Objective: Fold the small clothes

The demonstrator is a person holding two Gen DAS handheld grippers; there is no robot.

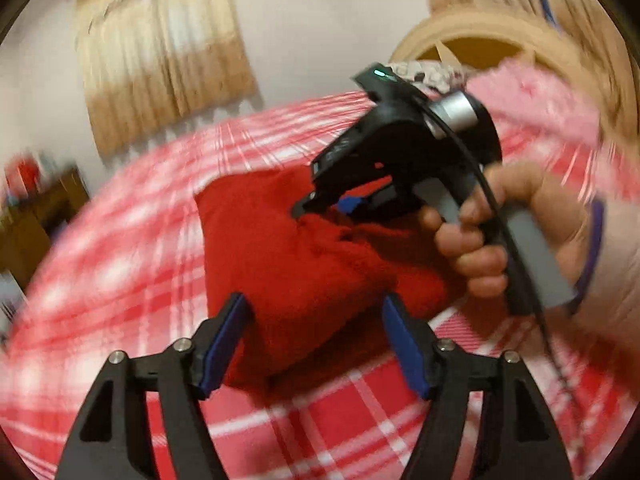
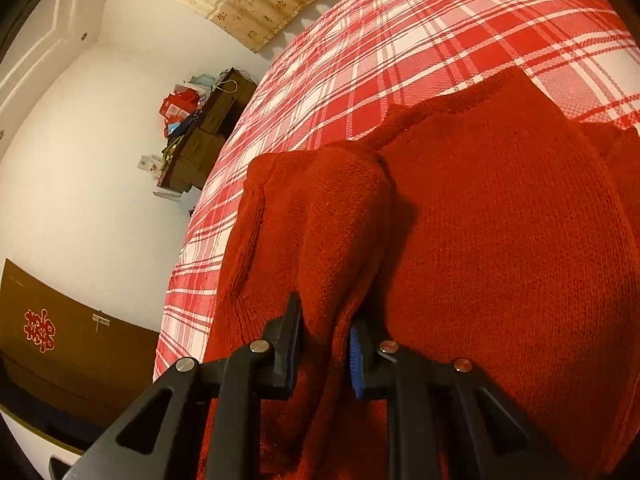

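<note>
Indoors, red plaid bedspread (image 2: 400, 40), beige curtain (image 2: 256, 0), left gripper (image 1: 316, 336) spread, right gripper (image 2: 324, 352) pinching red knit (image 2: 500, 240).

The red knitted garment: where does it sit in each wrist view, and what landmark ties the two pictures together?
Left wrist view: red knitted garment at centre, beyond the open left gripper.
Right wrist view: it fills the centre and right, a fold pinched in the right gripper.
Shared landmark: the red-and-white plaid bedcover beneath it.
</note>
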